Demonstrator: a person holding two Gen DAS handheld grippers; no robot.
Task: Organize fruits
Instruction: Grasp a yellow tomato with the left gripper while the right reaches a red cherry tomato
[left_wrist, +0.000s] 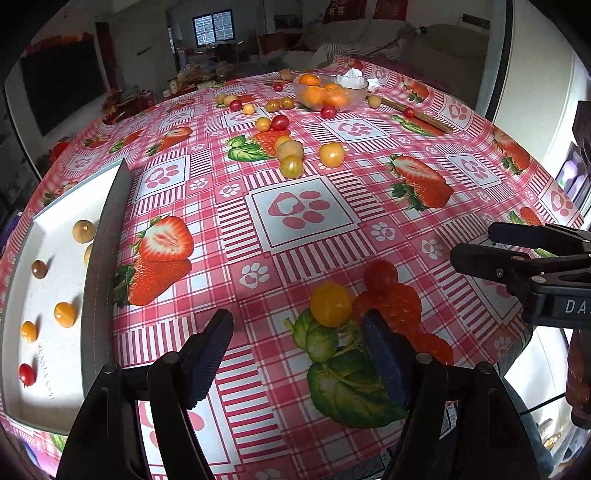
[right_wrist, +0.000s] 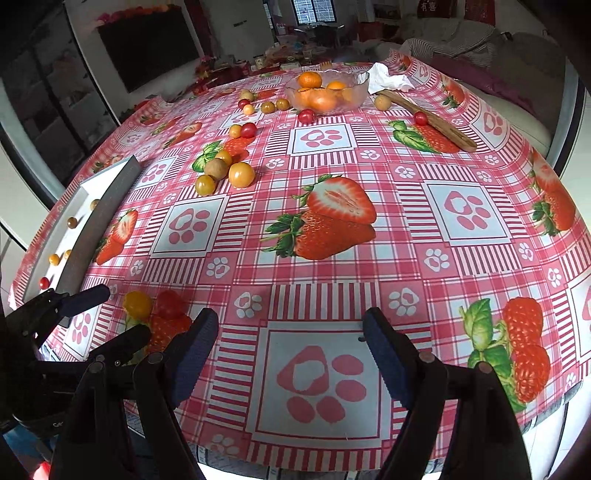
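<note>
Surface: table under a pink checked cloth (right_wrist: 325, 273) printed with strawberries and paw marks; living room behind, dark screen on the far wall.

My left claw (left_wrist: 299, 332): jaws wide, nothing between them, hanging low over the cloth. Just ahead of its right finger lie 2 loose fruits, touching or nearly so: 1 yellow tomato (left_wrist: 330, 304) and 1 red tomato (left_wrist: 380, 275), both resting on a printed strawberry.

My right claw (right_wrist: 290, 332): jaws wide as well, nothing held, over a paw-print square with no fruit within reach.

To my left, the white tray (left_wrist: 55, 369) with grey walls. Count inside, left view: 6 pieces – 1 red, 2 orange, 1 brown, 1 tan round one, plus 1 half hidden behind the near wall.

Mid-table cluster (right_wrist: 221, 171): 4 pieces touching or just beside one another – 1 large yellow, 1 tan, 2 smaller yellow.

Further back: 1 red and 1 yellow as a pair, then a loose scatter of small red, yellow and tan fruits before the bowl; exact count there I cannot tell.

Glass bowl (right_wrist: 360, 86) at the far edge: several oranges, heaped, so number uncertain. 1 red tomato against its front.

Right of the bowl: 1 wooden board (right_wrist: 439, 123) with 1 red tomato on it, 1 tan fruit at its far end; 1 crumpled white tissue (right_wrist: 388, 81) behind
</note>
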